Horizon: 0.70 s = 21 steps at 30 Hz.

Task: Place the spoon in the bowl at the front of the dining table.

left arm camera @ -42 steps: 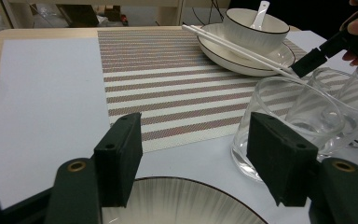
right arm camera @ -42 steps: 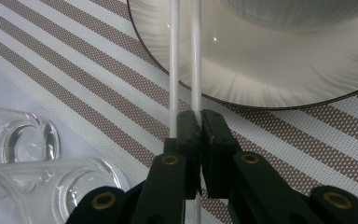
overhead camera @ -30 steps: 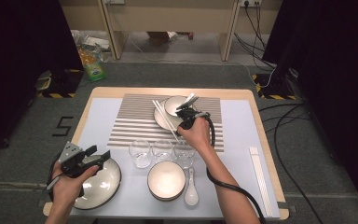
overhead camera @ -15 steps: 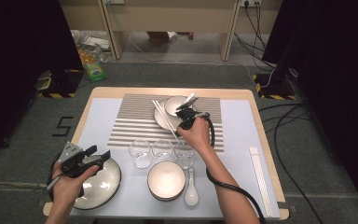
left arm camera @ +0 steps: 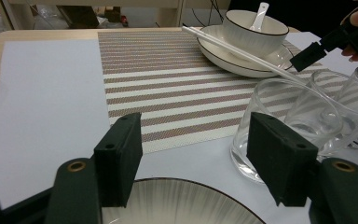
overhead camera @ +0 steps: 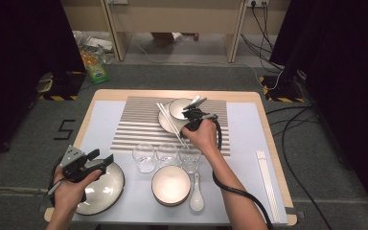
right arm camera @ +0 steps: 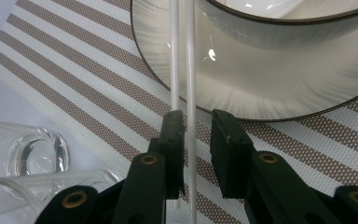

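Observation:
A pair of white chopsticks (overhead camera: 170, 122) leans on the rim of a white plate (overhead camera: 163, 120) on the striped mat (overhead camera: 134, 124). On the plate stands a bowl (overhead camera: 178, 108) with a spoon (overhead camera: 194, 101) in it. My right gripper (overhead camera: 183, 128) sits at the chopsticks' near end. Its jaws have just been opening. In the right gripper view (right arm camera: 198, 135) one chopstick (right arm camera: 190, 70) stands free in the gap and the other runs behind the left jaw. My left gripper (overhead camera: 103, 158) hovers open and empty (left arm camera: 193, 140) over a ribbed plate (overhead camera: 110, 187) at the front left.
Three clear glasses (overhead camera: 144, 157) stand in a row in front of the mat. A stack of bowls (overhead camera: 171, 184) and a white spoon (overhead camera: 196, 199) lie at the front middle. Another pair of chopsticks (overhead camera: 267, 184) lies along the right edge of the table.

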Tool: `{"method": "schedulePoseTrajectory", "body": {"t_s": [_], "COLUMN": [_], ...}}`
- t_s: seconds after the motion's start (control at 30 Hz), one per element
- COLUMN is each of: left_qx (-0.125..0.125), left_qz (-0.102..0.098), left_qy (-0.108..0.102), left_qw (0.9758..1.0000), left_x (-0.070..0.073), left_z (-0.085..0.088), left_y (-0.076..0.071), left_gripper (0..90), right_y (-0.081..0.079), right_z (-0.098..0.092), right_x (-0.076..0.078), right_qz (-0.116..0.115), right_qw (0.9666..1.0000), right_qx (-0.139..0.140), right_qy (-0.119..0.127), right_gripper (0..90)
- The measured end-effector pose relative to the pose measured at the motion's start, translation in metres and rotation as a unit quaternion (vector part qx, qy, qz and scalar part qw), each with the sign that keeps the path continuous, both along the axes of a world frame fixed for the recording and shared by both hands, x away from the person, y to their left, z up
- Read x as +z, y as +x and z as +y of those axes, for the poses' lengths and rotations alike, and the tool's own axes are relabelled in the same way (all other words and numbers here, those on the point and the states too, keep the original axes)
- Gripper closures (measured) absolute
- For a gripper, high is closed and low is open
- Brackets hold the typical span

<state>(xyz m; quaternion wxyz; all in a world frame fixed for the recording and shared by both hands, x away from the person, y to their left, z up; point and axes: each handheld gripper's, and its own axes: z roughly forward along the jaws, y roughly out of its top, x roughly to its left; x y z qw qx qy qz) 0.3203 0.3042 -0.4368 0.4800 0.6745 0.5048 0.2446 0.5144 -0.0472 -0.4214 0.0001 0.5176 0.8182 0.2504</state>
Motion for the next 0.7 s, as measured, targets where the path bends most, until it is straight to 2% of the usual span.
{"method": "schedulePoseTrajectory", "body": {"t_s": [0.43, 0.7], "left_qx": [-0.001, -0.013], "left_qz": [0.000, -0.002], "left_qy": [-0.002, -0.003], "left_qw": [1.0000, 0.9999], "left_x": [0.000, 0.002], "left_z": [0.000, -0.008], "left_y": [0.000, 0.006], "left_gripper": [35.0, 34.0], "right_y": [0.003, -0.003], "right_z": [0.007, -0.006], "right_x": [0.003, 0.015], "right_qz": [-0.009, -0.020], "right_qw": [0.9999, 0.9995], "right_qx": [-0.003, -0.017], "right_qy": [0.004, 0.017], "right_gripper": [70.2, 67.9]}}
